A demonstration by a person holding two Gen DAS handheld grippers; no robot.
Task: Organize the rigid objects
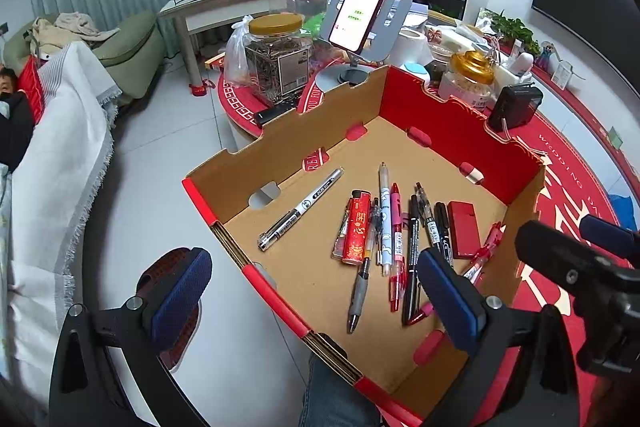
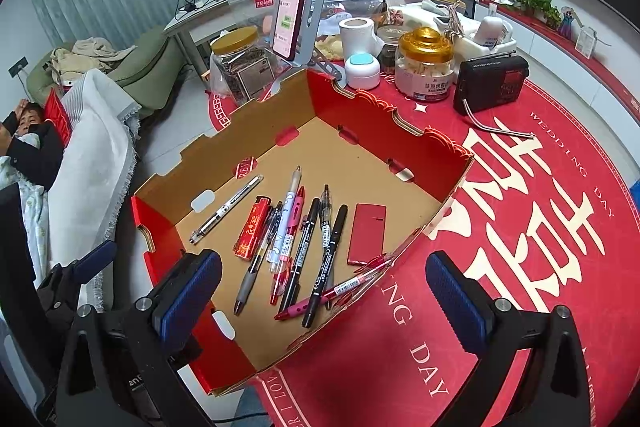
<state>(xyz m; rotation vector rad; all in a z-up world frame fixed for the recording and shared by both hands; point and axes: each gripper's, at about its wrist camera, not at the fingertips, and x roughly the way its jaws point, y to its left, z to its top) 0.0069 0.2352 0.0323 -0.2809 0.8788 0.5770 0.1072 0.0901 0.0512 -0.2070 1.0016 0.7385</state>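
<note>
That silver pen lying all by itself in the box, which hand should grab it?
Probably the left. The silver pen lies apart on the left side of the box, nearer the open left tool. The right tool, also open, hovers over the box's right corner.

Pens (image 2: 298, 243) in box (image 2: 256, 119) on table (image 2: 540, 227)

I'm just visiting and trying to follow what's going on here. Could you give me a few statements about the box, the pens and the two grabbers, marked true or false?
1. The pens lie inside the cardboard box. True.
2. The left gripper holds a pen. False: it is open and empty.
3. The right gripper is open and empty. True.
4. The red lighter stands upright. False: it lies flat on the box floor.
5. The phone lies in the box. False: it is propped on a stand behind it.
</note>
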